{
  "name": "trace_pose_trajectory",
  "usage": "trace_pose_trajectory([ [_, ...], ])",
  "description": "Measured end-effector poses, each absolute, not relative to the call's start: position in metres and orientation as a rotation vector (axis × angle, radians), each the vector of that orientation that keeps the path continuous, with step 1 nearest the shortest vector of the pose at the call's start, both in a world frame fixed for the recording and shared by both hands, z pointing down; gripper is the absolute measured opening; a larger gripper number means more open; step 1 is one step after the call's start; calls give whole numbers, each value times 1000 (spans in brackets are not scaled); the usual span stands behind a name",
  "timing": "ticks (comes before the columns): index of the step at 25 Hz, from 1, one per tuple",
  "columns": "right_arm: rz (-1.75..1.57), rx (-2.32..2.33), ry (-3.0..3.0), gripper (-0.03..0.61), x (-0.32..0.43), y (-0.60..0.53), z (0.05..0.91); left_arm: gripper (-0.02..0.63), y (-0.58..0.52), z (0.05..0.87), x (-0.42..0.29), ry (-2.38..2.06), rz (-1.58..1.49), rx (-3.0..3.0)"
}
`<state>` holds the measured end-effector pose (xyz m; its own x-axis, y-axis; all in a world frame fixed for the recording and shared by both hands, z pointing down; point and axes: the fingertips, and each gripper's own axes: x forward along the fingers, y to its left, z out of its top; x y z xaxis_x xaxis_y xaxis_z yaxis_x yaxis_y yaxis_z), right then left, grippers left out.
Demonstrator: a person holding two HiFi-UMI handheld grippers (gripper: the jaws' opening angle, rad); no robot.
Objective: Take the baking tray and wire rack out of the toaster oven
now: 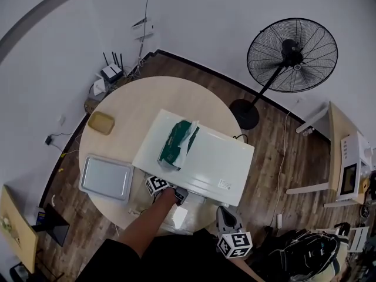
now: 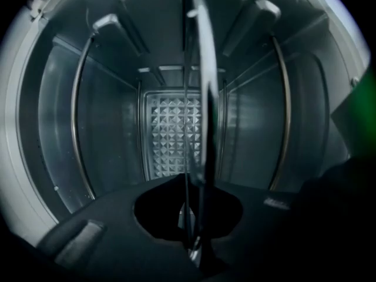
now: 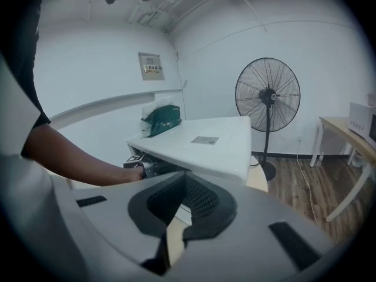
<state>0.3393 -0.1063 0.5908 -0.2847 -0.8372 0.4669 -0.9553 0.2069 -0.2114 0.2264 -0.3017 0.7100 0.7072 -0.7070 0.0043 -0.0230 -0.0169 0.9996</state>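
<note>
The toaster oven (image 1: 202, 157), a white box, stands on a round table (image 1: 123, 107) with its front towards the person. A green bag (image 1: 176, 141) lies on the oven's top. The left gripper (image 1: 180, 195), borne on the person's bare forearm (image 1: 147, 222), is at the oven's front opening. Its own view looks into the grey metal cavity, with the studded back wall (image 2: 173, 137) straight ahead. The wire rack (image 2: 200, 93) crosses that view edge-on as a thin bright line. The left jaws are closed down on the rack's near edge, with the wire pinched between them. The baking tray (image 1: 106, 178) is already out of the oven, lying flat on the table to the oven's left and apart from it. The right gripper (image 1: 225, 215) is held outside the oven near its right front corner, touching nothing. Its jaws are all but together, with only a sliver of table showing between them, and they hold nothing. A pedestal fan (image 1: 292, 54) stands on the wooden floor beyond the table.
</note>
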Motion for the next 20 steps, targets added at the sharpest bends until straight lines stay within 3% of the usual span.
trace_pose_trajectory([
  [20,632,1728,-2217,0,288,-26,572,18,-207,703,182,-597,-592,1493],
])
